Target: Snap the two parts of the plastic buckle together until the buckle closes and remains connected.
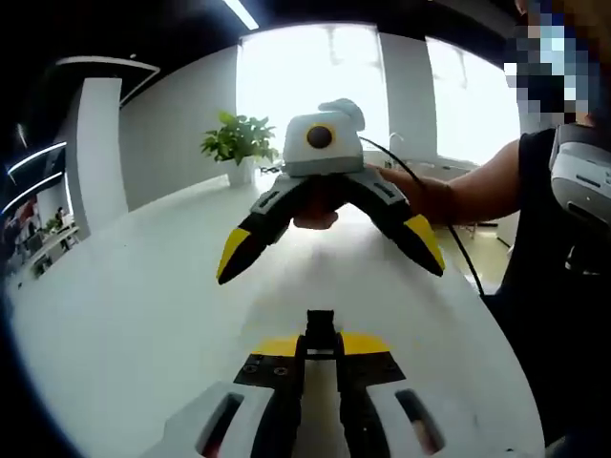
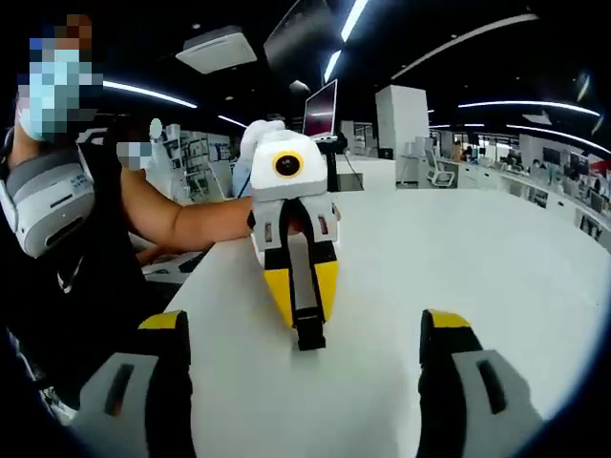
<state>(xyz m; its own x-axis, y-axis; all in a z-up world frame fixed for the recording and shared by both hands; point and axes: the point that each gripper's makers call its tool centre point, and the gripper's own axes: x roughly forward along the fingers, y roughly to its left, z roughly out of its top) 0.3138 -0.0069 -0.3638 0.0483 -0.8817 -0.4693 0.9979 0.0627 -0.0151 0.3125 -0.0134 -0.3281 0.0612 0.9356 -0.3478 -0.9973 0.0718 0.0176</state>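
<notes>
Nearest in the left gripper view, the left gripper (image 1: 321,336) is clenched on a black buckle (image 1: 320,329) whose end sticks up past the yellow tips, above the white table (image 1: 124,324). Beyond it, facing back, the right gripper (image 1: 329,262) hangs with jaws spread wide, holding nothing, gripped by a hand (image 1: 420,196). In the right gripper view the buckle (image 2: 309,329) points down from the left gripper (image 2: 307,301). Far left stands a potted plant (image 1: 239,143) before bright windows (image 1: 315,67); a monitor (image 2: 321,110) sits at the table's far end under ceiling strip lights (image 2: 348,29).
</notes>
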